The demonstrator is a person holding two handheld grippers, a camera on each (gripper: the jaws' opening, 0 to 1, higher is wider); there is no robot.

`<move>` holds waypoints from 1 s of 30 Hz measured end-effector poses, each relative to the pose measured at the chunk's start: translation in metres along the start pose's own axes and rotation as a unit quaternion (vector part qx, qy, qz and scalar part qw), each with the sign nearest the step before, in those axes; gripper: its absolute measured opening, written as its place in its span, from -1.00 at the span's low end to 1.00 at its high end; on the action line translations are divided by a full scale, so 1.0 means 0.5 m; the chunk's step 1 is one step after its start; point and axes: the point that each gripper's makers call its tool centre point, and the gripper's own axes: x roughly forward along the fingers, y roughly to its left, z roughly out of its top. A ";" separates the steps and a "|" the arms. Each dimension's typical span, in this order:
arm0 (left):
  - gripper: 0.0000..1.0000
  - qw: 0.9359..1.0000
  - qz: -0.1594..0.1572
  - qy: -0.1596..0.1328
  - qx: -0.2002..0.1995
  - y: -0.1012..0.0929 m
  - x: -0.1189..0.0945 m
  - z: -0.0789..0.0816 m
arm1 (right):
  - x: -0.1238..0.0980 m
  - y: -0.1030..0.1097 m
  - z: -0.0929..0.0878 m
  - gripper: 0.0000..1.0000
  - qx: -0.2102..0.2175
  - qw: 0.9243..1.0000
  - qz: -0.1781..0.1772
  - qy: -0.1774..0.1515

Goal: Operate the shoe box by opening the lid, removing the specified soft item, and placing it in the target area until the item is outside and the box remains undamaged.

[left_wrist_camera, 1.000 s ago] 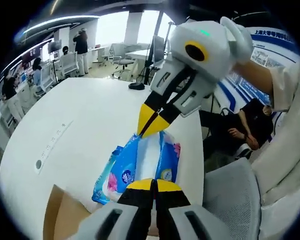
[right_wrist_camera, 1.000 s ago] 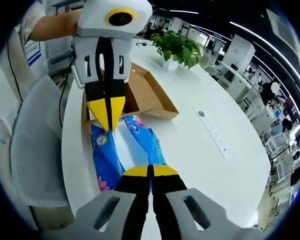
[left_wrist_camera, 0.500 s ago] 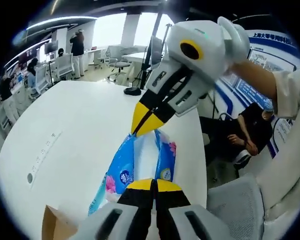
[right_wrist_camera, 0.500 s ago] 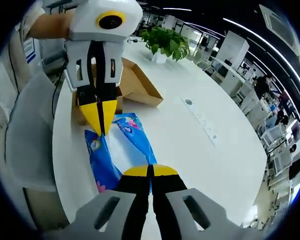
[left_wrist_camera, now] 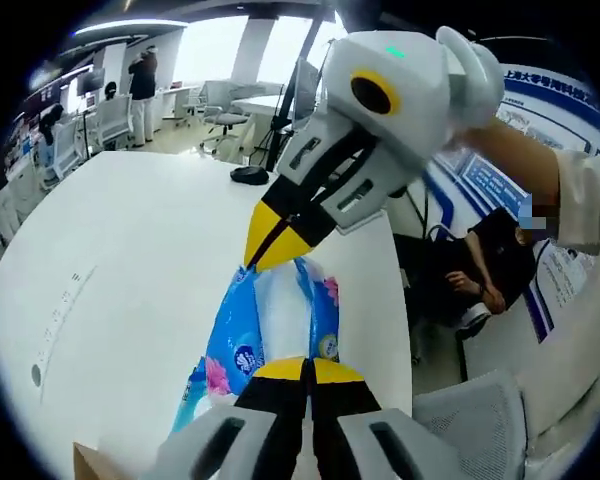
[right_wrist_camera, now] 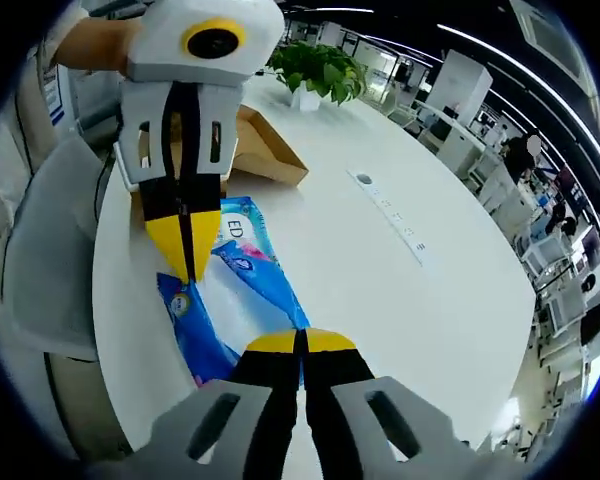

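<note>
Fingertips [left_wrist_camera: 285,369] of two grippers pinch one tissue pack [left_wrist_camera: 270,320]

Open-plan office around a long white worktop [left_wrist_camera: 160,250].
Bright windows [left_wrist_camera: 205,45] stand at the far end beyond grey office chairs [left_wrist_camera: 115,120]; ceiling light strips [right_wrist_camera: 500,50] run overhead, a potted plant [right_wrist_camera: 315,70] sits on the worktop, and a blue-and-white wall poster [left_wrist_camera: 500,180] hangs nearby.
</note>
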 end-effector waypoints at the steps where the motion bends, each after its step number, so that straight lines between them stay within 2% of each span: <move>1: -1.00 1.000 -0.002 0.000 0.000 -0.001 0.005 0.003 | -0.001 -0.003 -0.005 -1.00 0.001 1.000 0.000 0.001; 7: -1.00 1.000 -0.017 0.006 0.003 -0.008 0.040 0.017 | -0.003 -0.023 -0.038 -1.00 0.011 1.000 -0.006 0.007; 18: -1.00 0.999 -0.028 0.018 0.012 0.005 0.105 0.031 | 0.014 -0.050 -0.102 -1.00 0.022 0.999 -0.019 0.023; 25: -1.00 0.999 -0.033 0.028 0.008 0.016 0.143 0.011 | 0.044 -0.047 -0.140 -1.00 0.019 0.999 -0.012 0.042; 30: -1.00 0.999 -0.030 0.034 -0.002 0.030 0.159 -0.005 | 0.064 -0.039 -0.153 -1.00 0.021 0.999 -0.006 0.050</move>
